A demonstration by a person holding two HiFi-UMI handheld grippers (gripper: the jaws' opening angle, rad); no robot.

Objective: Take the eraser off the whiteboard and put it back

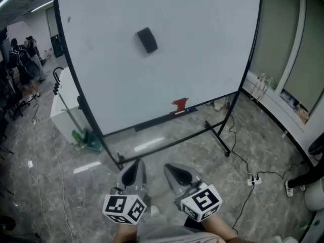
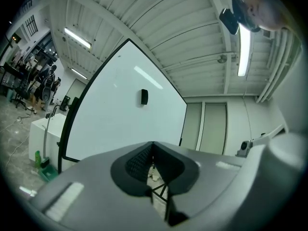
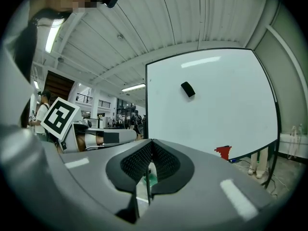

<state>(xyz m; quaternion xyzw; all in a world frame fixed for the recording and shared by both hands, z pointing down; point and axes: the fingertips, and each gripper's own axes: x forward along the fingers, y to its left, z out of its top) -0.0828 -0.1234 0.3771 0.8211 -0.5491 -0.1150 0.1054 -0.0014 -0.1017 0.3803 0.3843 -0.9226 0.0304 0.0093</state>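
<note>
The black rectangular eraser sits high on the white whiteboard. The left gripper and right gripper are well short of it, jaws together and empty. Only the head and right gripper views show the board's red mark.

Cool, even light comes down from the ceiling tube lamps — bright enough, with no hard shadows anywhere. The whiteboard carries soft streaks of glare, and the polished floor mirrors pale bars of lamp. Both gripper views bulge like fisheyes, black at the corners — straight edges bow, and whatever sits closest to the lens goes soft.
</note>
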